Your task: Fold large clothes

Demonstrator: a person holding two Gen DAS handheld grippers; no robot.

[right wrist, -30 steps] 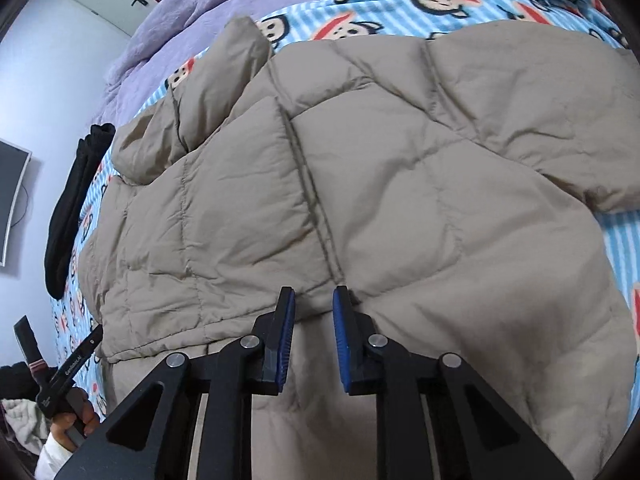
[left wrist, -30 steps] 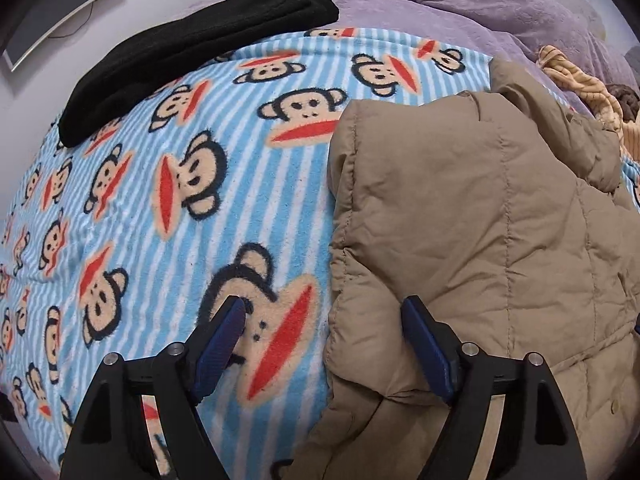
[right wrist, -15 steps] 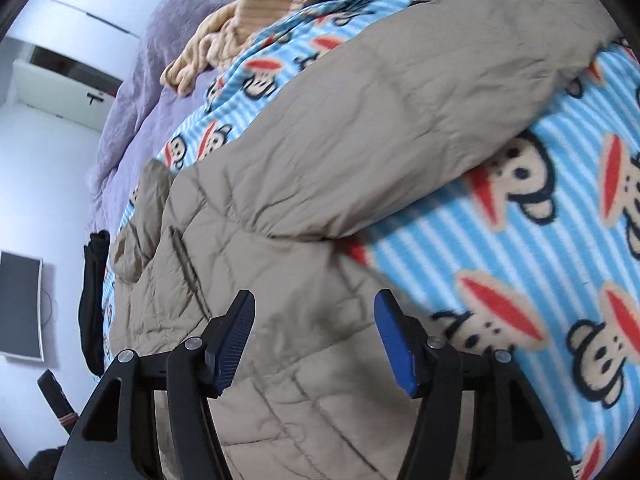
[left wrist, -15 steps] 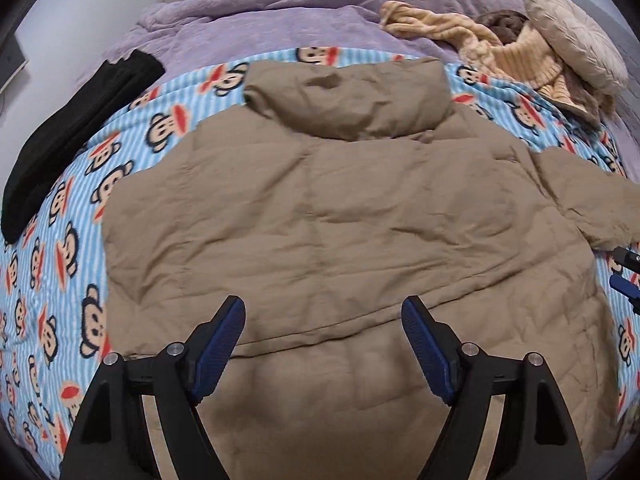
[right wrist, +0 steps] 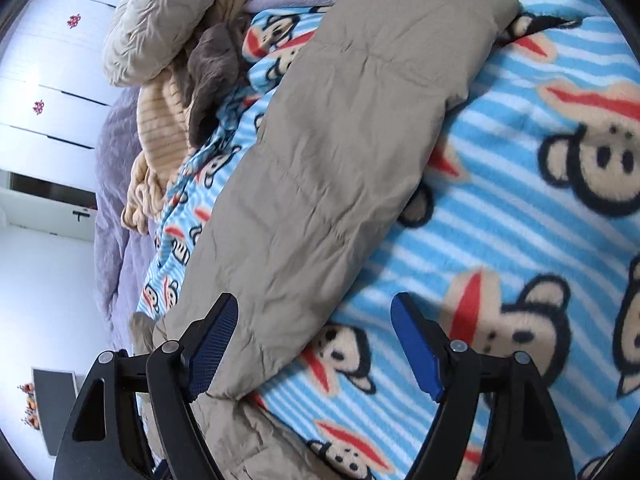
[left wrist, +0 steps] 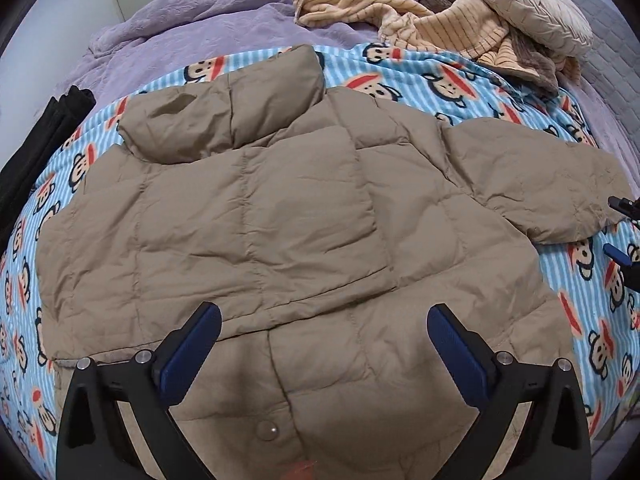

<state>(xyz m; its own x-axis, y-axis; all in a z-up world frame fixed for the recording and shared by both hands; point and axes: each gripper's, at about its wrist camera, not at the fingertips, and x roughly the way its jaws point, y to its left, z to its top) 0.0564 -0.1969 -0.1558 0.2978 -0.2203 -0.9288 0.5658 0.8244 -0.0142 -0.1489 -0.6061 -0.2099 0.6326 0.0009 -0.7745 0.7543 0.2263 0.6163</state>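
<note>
Lying below both spread jaws: jacket [left wrist: 280, 220].

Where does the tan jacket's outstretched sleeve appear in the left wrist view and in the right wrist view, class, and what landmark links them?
Left wrist view: the sleeve lies at the right, reaching toward the right edge, its cuff near the right claw.
Right wrist view: the sleeve runs diagonally through the centre, from lower left to upper right.
Shared landmark: the cream pillow beyond the monkey-print blanket.
</note>
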